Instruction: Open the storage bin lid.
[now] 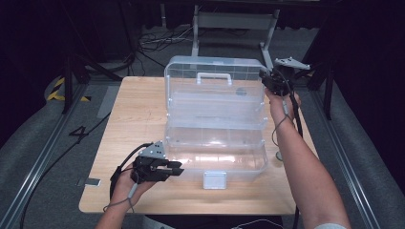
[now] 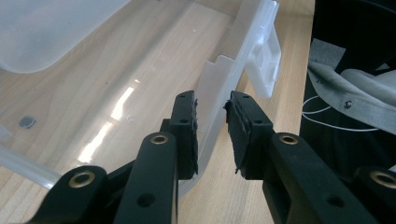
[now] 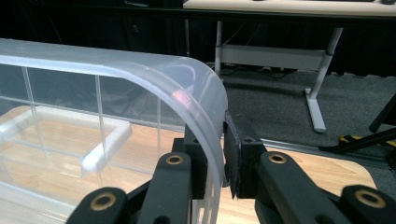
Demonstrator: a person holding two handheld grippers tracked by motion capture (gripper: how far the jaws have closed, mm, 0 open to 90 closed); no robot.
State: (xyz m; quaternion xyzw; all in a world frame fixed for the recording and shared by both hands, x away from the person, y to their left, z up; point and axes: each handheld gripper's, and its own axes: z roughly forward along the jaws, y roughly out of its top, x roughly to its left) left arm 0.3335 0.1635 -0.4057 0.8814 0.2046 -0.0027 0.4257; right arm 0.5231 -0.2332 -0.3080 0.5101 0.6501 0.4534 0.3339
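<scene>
Hand-held gripper (image 3: 215, 154) on lid (image 3: 140, 70) edge

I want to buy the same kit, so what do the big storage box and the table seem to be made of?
Storage box: looks like clear, slightly frosted plastic with a glossy finish; the tabletop shows through its walls, and its lid carries moulded ribs. Its front latch looks like whiter, opaque plastic.
Table: pale wood grain with a smooth sheen, either wood or a wood-look laminate.
</scene>
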